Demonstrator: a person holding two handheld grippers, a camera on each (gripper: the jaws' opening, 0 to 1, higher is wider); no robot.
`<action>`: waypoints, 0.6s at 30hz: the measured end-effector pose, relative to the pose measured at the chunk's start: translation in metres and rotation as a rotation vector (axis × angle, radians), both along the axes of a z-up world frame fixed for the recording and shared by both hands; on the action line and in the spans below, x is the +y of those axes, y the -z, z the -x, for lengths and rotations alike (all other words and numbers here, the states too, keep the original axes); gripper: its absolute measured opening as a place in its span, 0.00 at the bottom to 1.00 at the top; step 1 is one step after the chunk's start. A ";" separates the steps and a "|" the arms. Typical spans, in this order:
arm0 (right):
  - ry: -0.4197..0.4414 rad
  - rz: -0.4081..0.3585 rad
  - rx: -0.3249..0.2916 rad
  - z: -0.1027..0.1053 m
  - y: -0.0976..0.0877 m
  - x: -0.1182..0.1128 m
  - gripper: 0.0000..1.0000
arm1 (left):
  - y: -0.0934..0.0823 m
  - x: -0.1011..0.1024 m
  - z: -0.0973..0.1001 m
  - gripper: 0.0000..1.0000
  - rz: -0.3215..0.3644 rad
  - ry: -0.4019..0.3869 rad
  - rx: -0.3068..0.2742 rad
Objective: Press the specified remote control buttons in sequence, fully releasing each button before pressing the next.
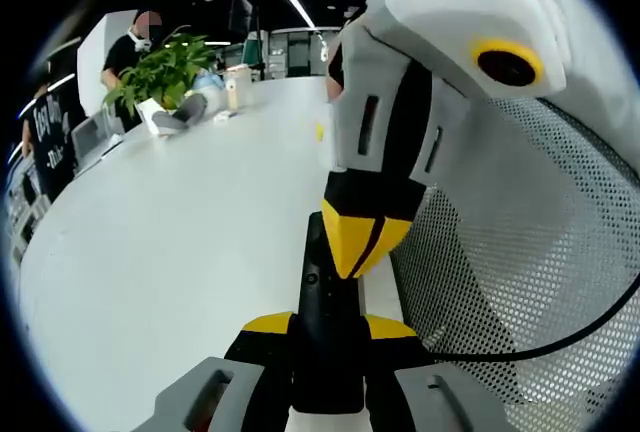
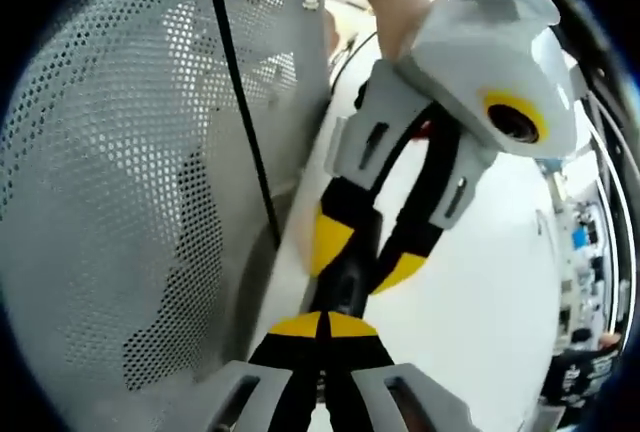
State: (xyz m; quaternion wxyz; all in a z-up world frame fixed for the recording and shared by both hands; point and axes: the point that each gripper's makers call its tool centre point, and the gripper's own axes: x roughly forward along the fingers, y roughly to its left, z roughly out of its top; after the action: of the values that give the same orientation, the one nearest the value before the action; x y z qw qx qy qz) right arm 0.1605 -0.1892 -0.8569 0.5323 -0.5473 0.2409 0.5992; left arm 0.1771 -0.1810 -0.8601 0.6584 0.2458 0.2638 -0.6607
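Note:
A slim black remote control point(image 1: 322, 297) stands on end between the yellow-tipped jaws of my left gripper point(image 1: 328, 327), which is shut on its sides. My right gripper point(image 1: 357, 244) comes in from the upper right, its two yellow tips closed together and resting on the remote's face. In the right gripper view, my right gripper point(image 2: 323, 325) is shut with its tips meeting just below the remote point(image 2: 350, 287). The left gripper point(image 2: 365, 257) clamps the remote from above. The buttons are hidden behind the tips.
A grey mesh chair back point(image 1: 520, 252) point(image 2: 120, 202) with a black cable point(image 2: 245, 122) across it stands close beside both grippers. The white table point(image 1: 180, 232) stretches away, with a potted plant point(image 1: 165, 72), small items and a person point(image 1: 130, 47) at its far end.

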 end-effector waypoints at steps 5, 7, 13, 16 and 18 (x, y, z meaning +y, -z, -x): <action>-0.041 0.015 -0.003 0.001 0.001 0.001 0.00 | 0.000 0.000 0.000 0.25 0.001 0.001 0.000; -0.051 0.024 0.003 0.001 0.001 0.002 0.00 | 0.000 0.000 0.000 0.25 0.001 0.001 0.000; -0.044 0.026 0.024 0.001 0.001 0.002 0.00 | 0.000 0.001 0.000 0.25 0.003 0.001 0.001; 0.001 0.000 0.031 0.001 0.001 0.001 0.00 | 0.000 0.001 0.000 0.25 0.004 0.000 0.002; 0.016 -0.007 0.029 0.001 0.000 0.001 0.00 | 0.000 0.001 0.000 0.25 0.004 0.000 0.001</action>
State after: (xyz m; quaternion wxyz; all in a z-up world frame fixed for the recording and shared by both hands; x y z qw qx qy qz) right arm 0.1595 -0.1878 -0.8574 0.5353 -0.5349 0.2507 0.6037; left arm 0.1771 -0.1805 -0.8598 0.6586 0.2440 0.2630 -0.6615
